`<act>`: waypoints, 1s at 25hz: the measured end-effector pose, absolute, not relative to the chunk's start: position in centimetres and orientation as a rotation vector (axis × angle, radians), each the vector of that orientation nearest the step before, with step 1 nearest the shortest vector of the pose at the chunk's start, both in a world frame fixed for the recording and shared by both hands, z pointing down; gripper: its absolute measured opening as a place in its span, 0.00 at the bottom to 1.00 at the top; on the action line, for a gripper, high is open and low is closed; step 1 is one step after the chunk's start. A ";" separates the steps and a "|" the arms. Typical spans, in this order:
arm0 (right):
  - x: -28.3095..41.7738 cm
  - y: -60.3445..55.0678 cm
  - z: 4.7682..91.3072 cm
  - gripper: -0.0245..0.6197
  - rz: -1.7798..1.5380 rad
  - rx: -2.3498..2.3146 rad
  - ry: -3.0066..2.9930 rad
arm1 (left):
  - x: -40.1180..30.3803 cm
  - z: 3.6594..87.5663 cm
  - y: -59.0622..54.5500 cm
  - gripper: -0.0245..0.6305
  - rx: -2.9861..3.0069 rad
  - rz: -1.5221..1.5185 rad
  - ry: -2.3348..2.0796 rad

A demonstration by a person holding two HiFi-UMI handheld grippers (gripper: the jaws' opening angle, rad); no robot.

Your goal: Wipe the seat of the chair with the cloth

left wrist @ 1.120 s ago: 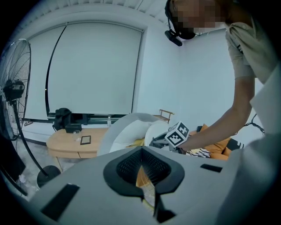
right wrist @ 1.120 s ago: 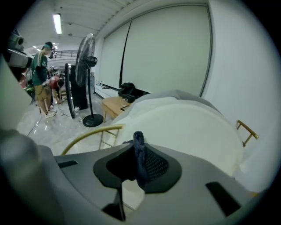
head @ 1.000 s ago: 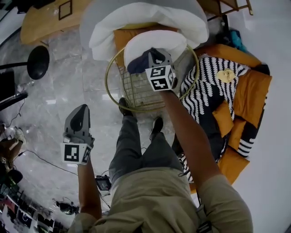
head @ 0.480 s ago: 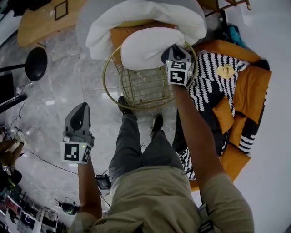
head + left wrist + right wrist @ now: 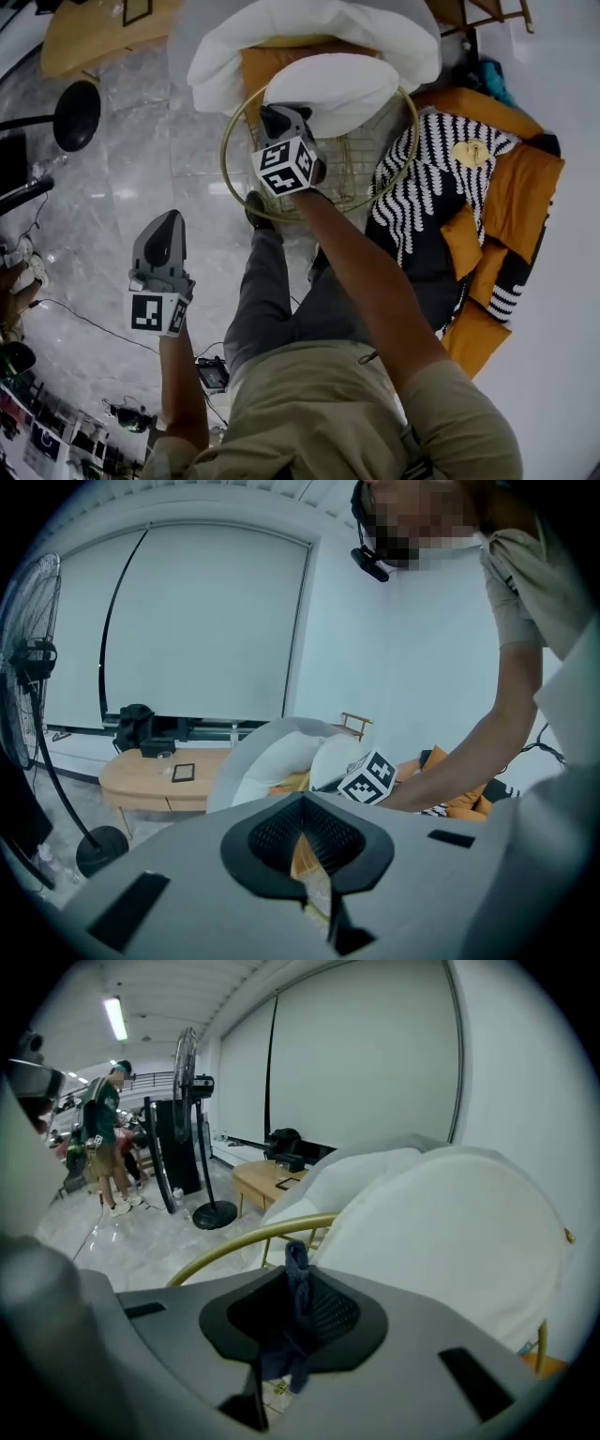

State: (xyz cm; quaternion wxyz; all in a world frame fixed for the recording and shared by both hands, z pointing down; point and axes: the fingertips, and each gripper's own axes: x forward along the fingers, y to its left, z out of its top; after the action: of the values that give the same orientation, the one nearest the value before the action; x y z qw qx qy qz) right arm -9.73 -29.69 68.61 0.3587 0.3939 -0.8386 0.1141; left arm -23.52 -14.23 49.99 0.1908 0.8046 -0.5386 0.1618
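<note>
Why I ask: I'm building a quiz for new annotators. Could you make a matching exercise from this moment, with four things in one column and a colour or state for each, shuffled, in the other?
Things:
1. left tool
2. right tool
3. chair rim
4. cushion

Colours or states:
A. white, lying on the chair
B. shut on the dark blue cloth
C. gold, a round ring
D. shut with nothing in it, held over the floor

Pairs: 1-D, 2-B, 3-C, 4-A.
</note>
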 end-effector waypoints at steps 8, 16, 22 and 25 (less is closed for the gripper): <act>-0.2 -31.7 71.2 0.15 0.350 1.128 -2.022 | -23.4 50.4 -14.6 0.06 2.268 0.449 -1.492; 14.3 -33.1 71.8 0.14 0.583 1.499 -1.802 | -21.6 50.6 -15.6 0.06 2.301 0.440 -1.445; 13.6 -31.8 71.7 0.14 0.611 1.498 -1.838 | -21.5 50.5 -15.9 0.06 2.309 0.434 -1.441; 12.0 -32.4 72.1 0.14 0.663 1.527 -1.835 | -21.8 50.8 -15.4 0.06 2.299 0.444 -1.444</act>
State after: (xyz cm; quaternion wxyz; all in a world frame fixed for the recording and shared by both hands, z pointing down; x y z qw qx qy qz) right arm 12.01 -32.44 72.10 0.3262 0.5826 -0.7001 0.2529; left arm -21.83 -15.43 50.78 0.1938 0.8199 -0.5150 0.1584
